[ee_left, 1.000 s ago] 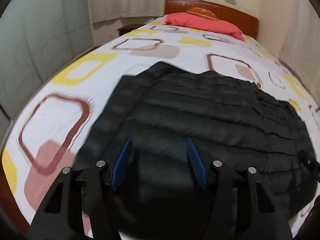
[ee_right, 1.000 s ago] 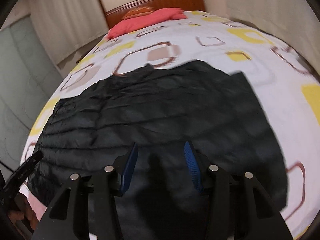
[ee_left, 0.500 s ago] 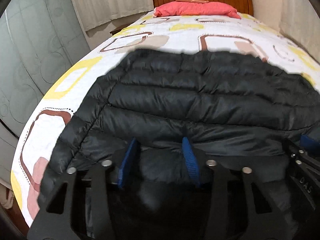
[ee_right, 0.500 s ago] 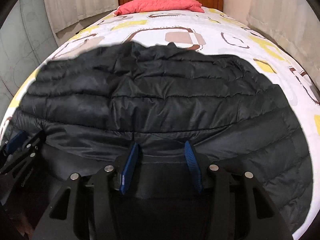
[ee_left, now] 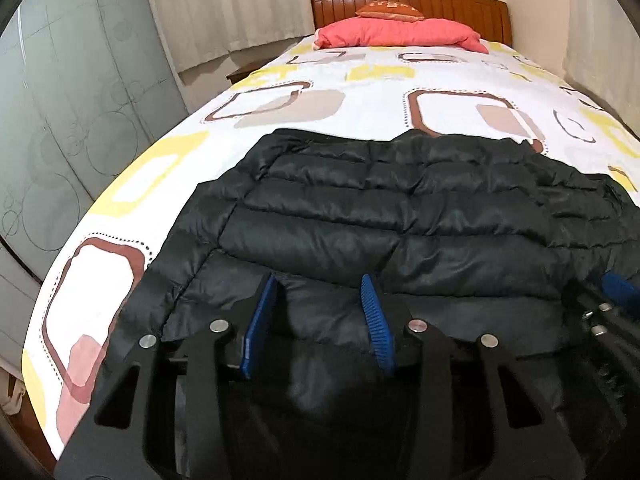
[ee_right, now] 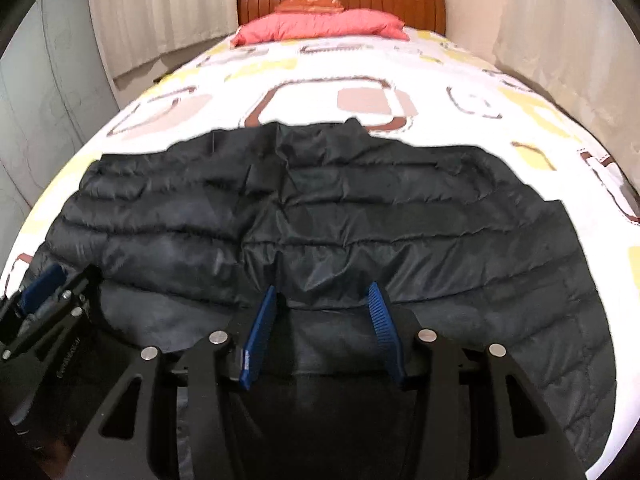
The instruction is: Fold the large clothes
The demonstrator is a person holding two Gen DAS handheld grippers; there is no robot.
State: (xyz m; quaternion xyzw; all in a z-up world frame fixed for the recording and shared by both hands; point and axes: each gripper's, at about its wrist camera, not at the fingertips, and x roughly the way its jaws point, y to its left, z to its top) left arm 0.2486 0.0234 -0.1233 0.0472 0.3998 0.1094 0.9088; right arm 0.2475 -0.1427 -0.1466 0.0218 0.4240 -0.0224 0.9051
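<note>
The black puffer jacket (ee_left: 400, 216) lies spread across the foot half of the bed (ee_left: 360, 92), its far edge toward twelve o'clock and the red pillow (ee_left: 400, 34), probably laid flat so it can be folded. The left gripper (ee_left: 320, 312) and right gripper (ee_right: 322, 318) sit side by side at six o'clock over its near hem. Both sets of jaws stand part-open with quilted fabric between the blue pads; whether they pinch it I cannot tell.

Jacket (ee_left: 400, 216) spread across bed (ee_left: 376, 92); pillow (ee_left: 400, 34) behind, apparently against headboard (ee_left: 452, 6).
</note>
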